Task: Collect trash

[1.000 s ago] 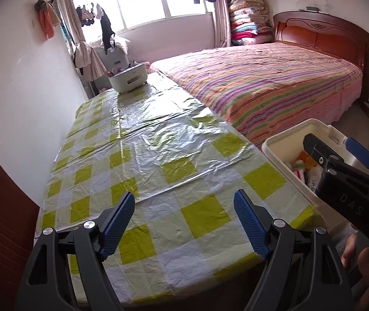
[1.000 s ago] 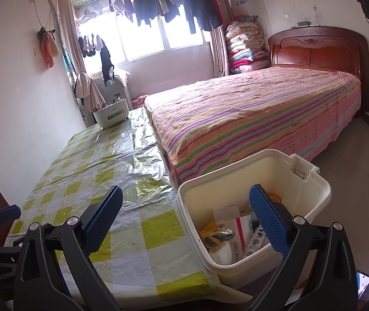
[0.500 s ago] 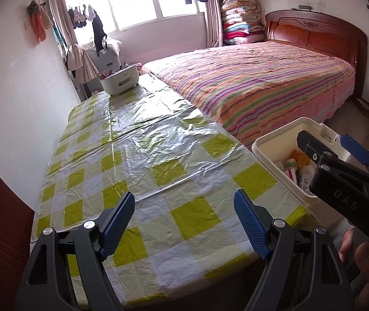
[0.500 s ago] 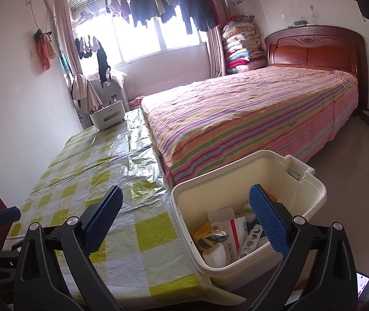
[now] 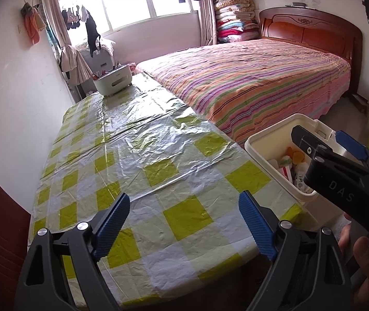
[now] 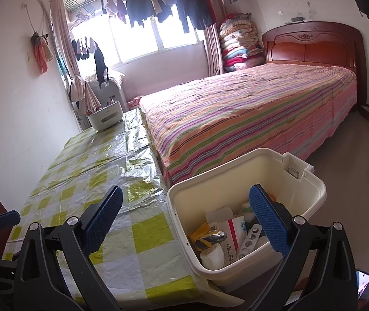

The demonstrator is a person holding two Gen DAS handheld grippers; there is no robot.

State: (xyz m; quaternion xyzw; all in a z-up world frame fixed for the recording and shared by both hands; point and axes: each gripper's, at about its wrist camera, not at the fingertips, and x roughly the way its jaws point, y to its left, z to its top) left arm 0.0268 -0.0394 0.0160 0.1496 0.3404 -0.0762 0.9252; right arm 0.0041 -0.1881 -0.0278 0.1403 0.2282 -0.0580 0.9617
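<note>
the trash [image 6: 225, 235] sits piled in the cream bin [image 6: 311, 197], just off the counter [image 5: 137, 155] corner beside the striped bed [image 6: 249, 111]. my right gripper [image 6: 188, 217] hangs over the bin's near rim, jaws wide apart, holding nothing. my left gripper [image 5: 184, 223] hovers above the checked cloth, jaws opening, nothing between them. a small white basket [image 5: 113, 83] stands at the counter's far end.
</note>
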